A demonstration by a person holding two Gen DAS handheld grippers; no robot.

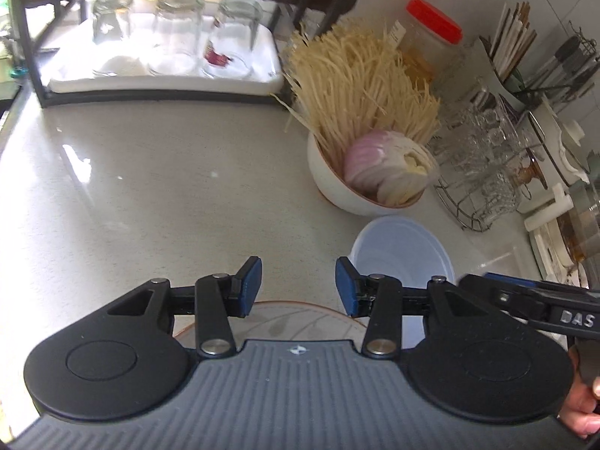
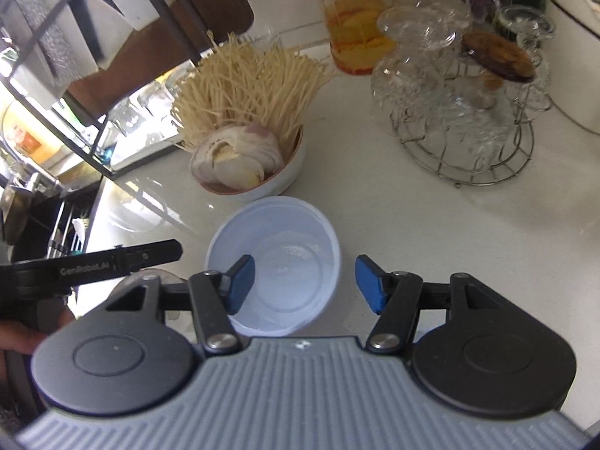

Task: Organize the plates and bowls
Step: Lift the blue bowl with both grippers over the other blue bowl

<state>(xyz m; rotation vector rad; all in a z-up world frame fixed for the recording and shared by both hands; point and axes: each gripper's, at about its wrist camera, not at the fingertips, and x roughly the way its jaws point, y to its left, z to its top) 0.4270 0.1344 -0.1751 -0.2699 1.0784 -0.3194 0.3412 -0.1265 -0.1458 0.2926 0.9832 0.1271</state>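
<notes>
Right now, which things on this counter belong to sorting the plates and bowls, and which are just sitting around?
Belongs to the job:
- empty plastic bowl
- white bowl of noodles and onion
- plate under the left gripper

Just lying about:
- red-lidded jar
- wire rack of glassware
- tray of upturned glasses

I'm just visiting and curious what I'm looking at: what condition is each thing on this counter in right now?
Plastic bowl: empty, upright.
White bowl: filled with noodles and sliced onion.
Plate: flat on the counter, mostly hidden under the left gripper.
Jar: red lid on, part full.
Glasses on the tray: upside down.
Left gripper: open, holding nothing.
Right gripper: open, over the plastic bowl, not gripping it.
</notes>
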